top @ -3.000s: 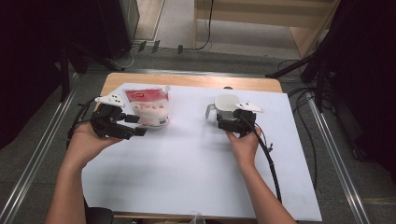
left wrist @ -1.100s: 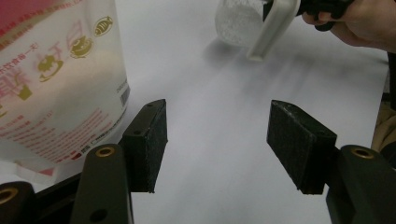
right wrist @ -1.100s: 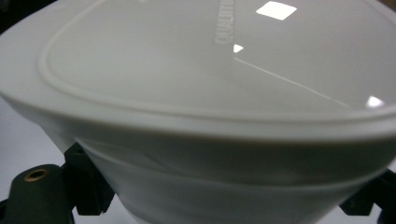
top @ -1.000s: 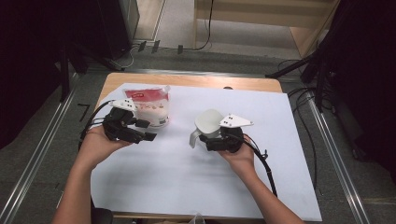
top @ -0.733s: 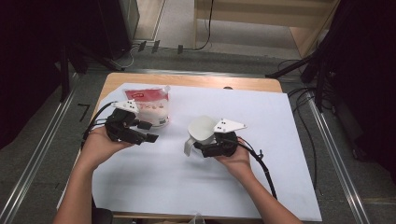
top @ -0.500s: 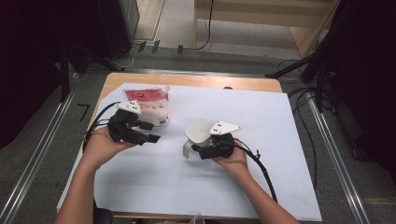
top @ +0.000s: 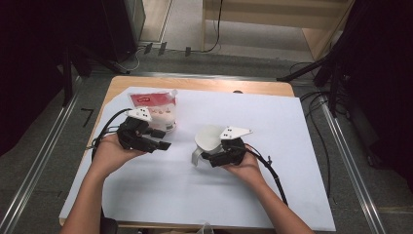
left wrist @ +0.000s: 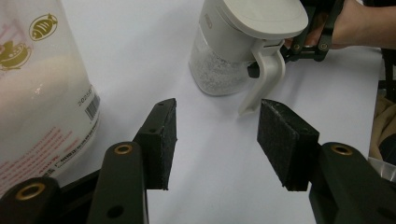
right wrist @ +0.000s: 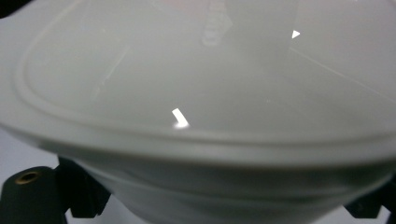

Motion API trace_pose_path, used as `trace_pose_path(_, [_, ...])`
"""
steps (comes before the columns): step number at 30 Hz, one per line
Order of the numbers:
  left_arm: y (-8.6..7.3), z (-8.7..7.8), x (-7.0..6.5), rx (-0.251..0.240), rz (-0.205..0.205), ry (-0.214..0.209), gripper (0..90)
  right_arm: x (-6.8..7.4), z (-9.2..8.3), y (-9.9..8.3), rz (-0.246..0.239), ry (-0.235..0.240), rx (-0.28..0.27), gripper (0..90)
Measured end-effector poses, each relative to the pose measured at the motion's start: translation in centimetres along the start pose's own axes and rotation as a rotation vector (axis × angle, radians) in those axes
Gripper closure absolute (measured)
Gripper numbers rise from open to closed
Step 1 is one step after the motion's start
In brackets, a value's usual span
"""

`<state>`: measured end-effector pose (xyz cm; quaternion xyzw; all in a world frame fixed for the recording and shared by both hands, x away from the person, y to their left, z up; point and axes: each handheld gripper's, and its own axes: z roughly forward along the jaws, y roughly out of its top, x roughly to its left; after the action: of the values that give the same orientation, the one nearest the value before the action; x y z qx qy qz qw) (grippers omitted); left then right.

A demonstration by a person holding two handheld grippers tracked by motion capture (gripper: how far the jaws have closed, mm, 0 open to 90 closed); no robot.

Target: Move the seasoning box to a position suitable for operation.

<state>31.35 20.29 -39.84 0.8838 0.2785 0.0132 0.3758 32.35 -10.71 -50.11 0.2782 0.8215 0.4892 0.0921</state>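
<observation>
Hands hold two grippers over a white sheet (top: pixel 195 195) that covers the table, and we place everything else from a white lidded jar (top: pixel 208 141) near the sheet's middle.

Our right gripper (top: pixel 219 157) sits just right of the jar and grips it. In the left gripper view its black jaws clamp the jar near the handle (left wrist: pixel 261 77), behind the hanging white lever. The jar leans toward the left gripper. Its clear body holds white grains at the bottom (left wrist: pixel 212 70), and its base seems just clear of the sheet. In the right gripper view the grey lid (right wrist: pixel 196 93) is very close and blurred, with black jaw parts showing at the lower corners.

Our left gripper (top: pixel 158 141) is to the left of the jar, apart from it, pointing toward it. Its jaws stand half open with nothing between them, just bare sheet, and they have just been closing. In its own view the two black pads (left wrist: pixel 161 140) frame the jar's handle from a distance.

Farther left of the jar, just behind the left gripper, a clear pouch (top: pixel 156 109) with a red top stands on the sheet, holding a white filling. In the left gripper view the pouch (left wrist: pixel 42 93) shows a barcode and gold fish marks.
</observation>
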Motion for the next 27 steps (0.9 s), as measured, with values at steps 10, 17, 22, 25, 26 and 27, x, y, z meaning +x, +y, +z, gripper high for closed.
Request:
trace_pose_path(10, [0.2,0.0,-0.1,0.004,0.007,0.001,48.5,0.1,-2.0,-0.2,-0.009,0.012,0.035,7.4])
trace_pose_path(17, [0.2,0.3,-0.3,-0.016,-0.001,-0.003,53.0,0.1,-4.5,-1.0,0.011,0.036,0.054,8.4])
trace_pose_path(22, [0.2,0.7,-0.6,-0.017,0.011,-0.003,61.7,0.1,-5.9,-0.7,0.023,0.037,0.036,16.8])
trace_pose_path(25, [0.2,1.3,-0.8,-0.008,0.019,-0.025,74.5,-0.3,-7.0,-0.4,0.064,0.027,0.027,31.7])
trace_pose_path(26, [0.3,1.8,-0.7,-0.021,0.021,-0.041,77.2,-0.3,-7.9,-0.2,0.062,0.020,0.005,39.9])
trace_pose_path(27, [0.3,1.8,-0.7,-0.021,0.021,-0.041,78.4,-0.3,-7.9,-0.2,0.062,0.020,0.005,39.9])
